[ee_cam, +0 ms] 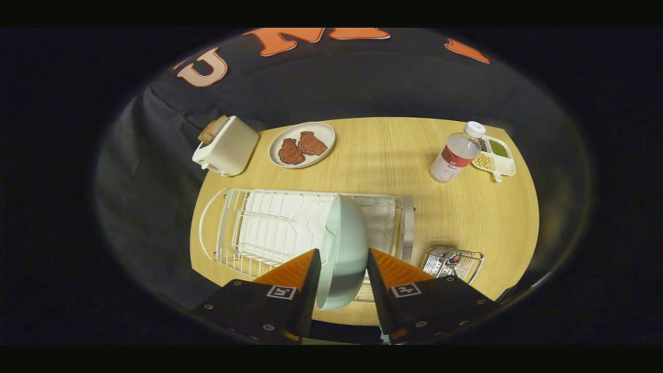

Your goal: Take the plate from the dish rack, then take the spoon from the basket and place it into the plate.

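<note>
Gripper view, gripper: the gripper (pixel 342 267) looks down on a round wooden table (pixel 393 155); its two fingers flank the plate on edge, one on each face, apparently closed on it, though the contact itself sits low and is hard to confirm
Gripper view, plate: a pale green plate (pixel 345 248) stands upright on its rim between the fingers, over the right part of the dish rack; held edge-on, probably because that is how the rack's slots present it
Gripper view, dish rack: a white wire dish rack (pixel 248 228) lies just beyond the fingers, its tray bare apart from the plate
Gripper view, basket: a small wire basket (pixel 453 261) sits just right of the rack, near the right finger; something metal lies inside, likely the spoon, too small to tell
Gripper view, far side: a toaster (pixel 228 145) with bread in it, a white dish (pixel 326 132) holding two brown pieces, a bottle (pixel 456 155) and a divided snack tray (pixel 505 163) stand well apart, out of the working path
Judged step: the plate is being taken from the rack; the spoon is not yet touched
</note>
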